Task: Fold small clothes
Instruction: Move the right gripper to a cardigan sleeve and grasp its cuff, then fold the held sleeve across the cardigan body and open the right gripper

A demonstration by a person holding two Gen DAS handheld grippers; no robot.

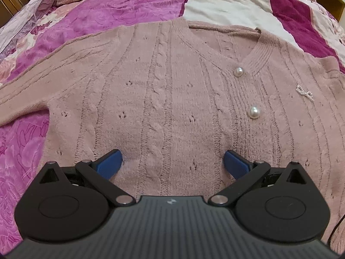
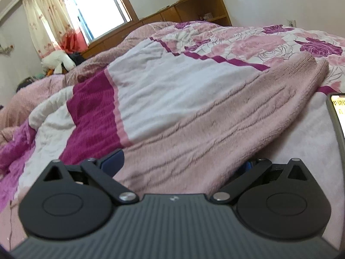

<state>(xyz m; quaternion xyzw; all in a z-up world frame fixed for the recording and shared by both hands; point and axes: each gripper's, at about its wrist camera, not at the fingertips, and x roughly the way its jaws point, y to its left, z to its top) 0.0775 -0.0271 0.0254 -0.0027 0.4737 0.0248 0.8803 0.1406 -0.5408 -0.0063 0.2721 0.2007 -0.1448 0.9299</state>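
Observation:
A dusty-pink cable-knit cardigan (image 1: 172,90) lies flat on the bed, front up, with two pearl buttons (image 1: 239,71) down its V-neck and a small bead bow (image 1: 305,92) on the chest. My left gripper (image 1: 172,163) hovers low over the body of the cardigan, open, its blue fingertips (image 1: 110,163) spread wide on the knit. In the right wrist view one cardigan sleeve (image 2: 215,116) stretches away toward its cuff. My right gripper (image 2: 181,161) is open, and the near part of the sleeve lies between its blue fingers (image 2: 113,159); the right one is mostly hidden.
The bed is covered with a quilt (image 1: 120,8) of magenta, white and floral patches, rumpled at the left (image 2: 19,149). A lit phone screen (image 2: 338,112) lies at the right edge. A wooden headboard shelf (image 2: 194,10), a window and curtains stand beyond.

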